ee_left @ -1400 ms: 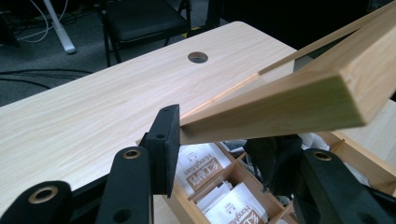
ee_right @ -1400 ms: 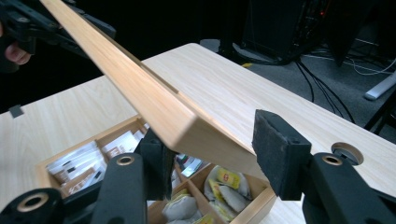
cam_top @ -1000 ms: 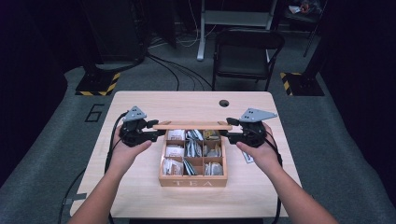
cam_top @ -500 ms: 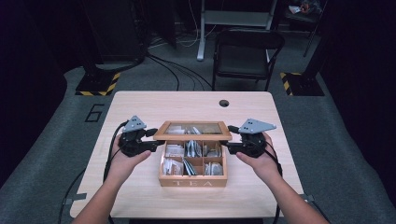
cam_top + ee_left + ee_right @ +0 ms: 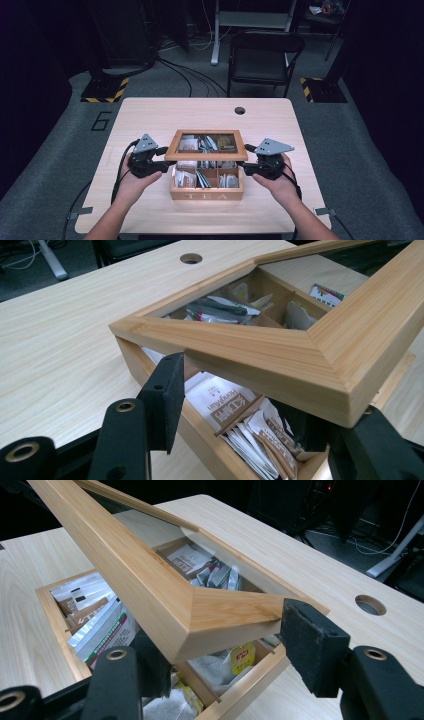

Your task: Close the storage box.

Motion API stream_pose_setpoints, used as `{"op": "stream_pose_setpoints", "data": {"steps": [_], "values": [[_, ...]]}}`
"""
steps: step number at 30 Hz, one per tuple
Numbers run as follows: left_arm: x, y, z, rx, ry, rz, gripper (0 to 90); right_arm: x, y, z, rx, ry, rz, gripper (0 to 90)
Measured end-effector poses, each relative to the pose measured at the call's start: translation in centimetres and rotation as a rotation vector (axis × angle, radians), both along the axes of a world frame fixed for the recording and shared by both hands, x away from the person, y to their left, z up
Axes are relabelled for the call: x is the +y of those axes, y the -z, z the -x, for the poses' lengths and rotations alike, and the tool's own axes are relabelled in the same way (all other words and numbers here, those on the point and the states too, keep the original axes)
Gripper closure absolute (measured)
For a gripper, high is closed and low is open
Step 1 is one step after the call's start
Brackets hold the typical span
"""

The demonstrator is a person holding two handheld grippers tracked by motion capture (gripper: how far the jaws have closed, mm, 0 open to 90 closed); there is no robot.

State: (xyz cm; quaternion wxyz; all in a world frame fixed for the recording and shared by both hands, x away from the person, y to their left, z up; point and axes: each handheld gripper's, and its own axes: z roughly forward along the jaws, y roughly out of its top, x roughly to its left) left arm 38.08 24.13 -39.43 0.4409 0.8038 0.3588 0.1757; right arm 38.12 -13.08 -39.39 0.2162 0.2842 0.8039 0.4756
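Note:
A wooden tea box [image 5: 206, 192] marked TEA stands near the table's front middle, its compartments packed with tea bags [image 5: 225, 405]. Its glass-paned lid [image 5: 206, 155] hangs half lowered, hinged at the far side, its front rail above the box. My left gripper [image 5: 162, 161] grips the lid's left front corner, my right gripper [image 5: 248, 161] the right front corner. In the left gripper view the lid frame [image 5: 280, 350] sits between the jaws of the left gripper [image 5: 232, 395]. In the right gripper view the lid's corner [image 5: 165, 595] is pinched by the right gripper [image 5: 230, 640], above more tea bags [image 5: 100, 625].
The light wooden table [image 5: 150, 115] has a round cable hole [image 5: 240, 110] near its far edge. A black chair [image 5: 262, 55] stands behind the table. Cables trail from both grippers toward the front edge.
The lid stood nearly upright a second ago; it has swung down toward the front of the box, and both grippers have come lower and nearer with it.

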Motion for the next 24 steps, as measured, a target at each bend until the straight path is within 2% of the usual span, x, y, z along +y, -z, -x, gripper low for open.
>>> {"op": "stream_pose_setpoints", "data": {"steps": [2, 3, 4, 5, 12, 14, 19, 24], "values": [[0.0, 0.1, 0.1, 0.001, 0.002, -0.002, 47.1, 0.0, 0.1, 0.0, -0.005, -0.004, 0.0, 40.8], [0.0, 0.3, 0.2, 0.0, 0.002, -0.003, 47.1, 0.0, 0.4, 0.3, 0.01, 0.008, -0.001, 40.7], [0.0, 0.6, 0.3, 0.005, 0.002, -0.001, 47.1, 0.0, 0.5, 0.3, -0.004, -0.003, 0.005, 40.7], [0.0, 0.7, 0.4, 0.011, 0.003, -0.002, 47.1, 0.0, 0.7, 0.6, 0.004, 0.011, 0.006, 40.7], [0.0, 1.4, 0.9, 0.017, 0.005, -0.003, 47.3, 0.0, 1.5, 1.1, 0.006, 0.015, 0.008, 40.3], [0.0, 1.5, 1.0, 0.02, 0.007, -0.001, 47.3, 0.0, 1.6, 1.1, -0.005, 0.017, 0.009, 40.3], [0.1, 2.1, 1.4, 0.023, 0.012, 0.013, 47.9, 0.0, 2.2, 1.5, 0.006, 0.027, 0.013, 40.2], [0.1, 2.5, 1.6, 0.027, 0.016, 0.008, 48.0, -0.1, 2.7, 1.7, 0.019, 0.025, 0.007, 40.5]]}}
